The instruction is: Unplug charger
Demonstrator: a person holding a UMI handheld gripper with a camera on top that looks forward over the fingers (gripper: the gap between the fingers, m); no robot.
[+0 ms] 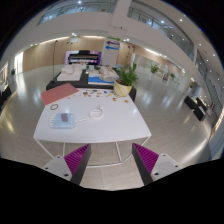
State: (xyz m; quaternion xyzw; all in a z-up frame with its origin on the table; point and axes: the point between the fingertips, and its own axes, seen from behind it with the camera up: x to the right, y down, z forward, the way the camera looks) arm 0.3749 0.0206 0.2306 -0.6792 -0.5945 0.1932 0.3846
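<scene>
A white table stands ahead of my gripper, some way off. On its near left part sits a pale blue-grey block, which may be the charger or its socket; I cannot tell which. A small white thing lies near the table's middle, with thin cable loops further left. My two fingers, with magenta pads, stand wide apart with nothing between them, above the floor in front of the table.
A reddish-brown flat mat lies at the table's far left. A potted green plant stands at the far right. Beyond are more tables with displays. Dark seats stand at the right across the shiny floor.
</scene>
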